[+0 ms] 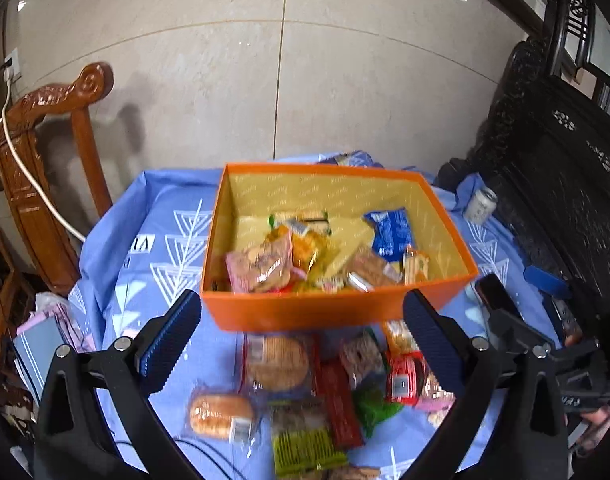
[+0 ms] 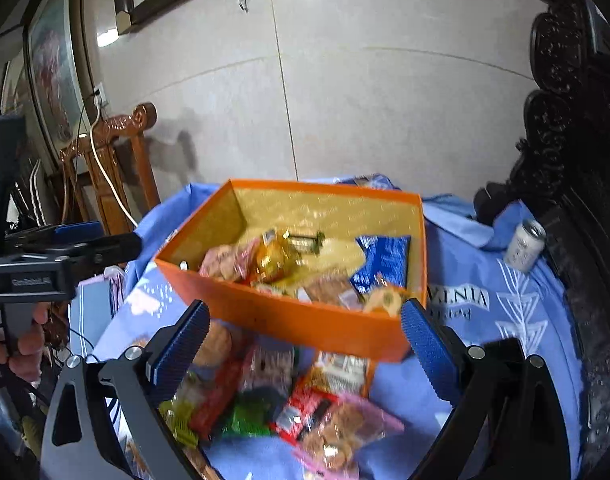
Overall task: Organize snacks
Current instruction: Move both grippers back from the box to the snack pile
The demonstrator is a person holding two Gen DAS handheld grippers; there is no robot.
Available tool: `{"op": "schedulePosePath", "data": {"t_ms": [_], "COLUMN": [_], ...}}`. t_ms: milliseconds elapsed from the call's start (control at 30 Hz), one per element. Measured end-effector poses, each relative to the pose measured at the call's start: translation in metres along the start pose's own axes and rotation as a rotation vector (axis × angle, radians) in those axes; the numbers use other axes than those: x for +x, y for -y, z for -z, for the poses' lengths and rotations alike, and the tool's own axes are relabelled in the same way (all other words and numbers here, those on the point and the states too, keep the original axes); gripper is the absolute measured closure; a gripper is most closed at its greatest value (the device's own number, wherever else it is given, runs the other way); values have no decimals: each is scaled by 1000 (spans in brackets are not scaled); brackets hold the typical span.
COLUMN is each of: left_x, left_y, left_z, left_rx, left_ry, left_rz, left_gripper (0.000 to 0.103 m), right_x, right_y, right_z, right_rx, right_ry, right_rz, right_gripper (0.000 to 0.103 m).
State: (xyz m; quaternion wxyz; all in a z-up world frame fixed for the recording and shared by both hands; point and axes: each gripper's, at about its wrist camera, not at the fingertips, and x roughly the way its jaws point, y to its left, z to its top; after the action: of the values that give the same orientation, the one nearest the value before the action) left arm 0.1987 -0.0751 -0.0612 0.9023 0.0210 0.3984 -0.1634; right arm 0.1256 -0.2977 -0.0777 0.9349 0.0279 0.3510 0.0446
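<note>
Blue patterned tablecloth [image 1: 117, 240] covers a table before a pale tiled wall. At frame centre sits an orange box [image 1: 325, 312] holding wrapped snacks; more snack packets [image 1: 305, 392] lie loose below it. Left gripper [image 1: 301, 336] and right gripper [image 2: 305, 344] both hover with fingers spread, holding nothing.

White can [image 1: 481, 205] upright on blue tablecloth [image 1: 177, 216]; carved wooden chair [image 1: 45, 160] beside table.

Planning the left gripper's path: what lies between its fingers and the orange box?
In the left wrist view, only bare blue patterned cloth separates the open left gripper from the orange cardboard box.
</note>
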Motion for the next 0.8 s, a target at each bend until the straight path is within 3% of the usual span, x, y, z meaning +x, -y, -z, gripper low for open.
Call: {"op": "schedulePosePath", "data": {"t_ms": [300,567,800], "left_x": [-18,-29,-32], "left_y": [-17,-35,-64], "left_z": [43,89,120], "left_rx": [-31,-25,-80], "left_ry": [-32,-86,-148], "left_rz": [-10,-17,-72], "left_gripper": [4,4,4], "right_x": [-11,8,27], "right_y": [0,14,15], "right_z": [46,122,157], "right_rx": [-35,23,42], "right_ry": [-66,-263,-346], "right_rz": [49,89,102], "right_gripper": [6,5,5]}}
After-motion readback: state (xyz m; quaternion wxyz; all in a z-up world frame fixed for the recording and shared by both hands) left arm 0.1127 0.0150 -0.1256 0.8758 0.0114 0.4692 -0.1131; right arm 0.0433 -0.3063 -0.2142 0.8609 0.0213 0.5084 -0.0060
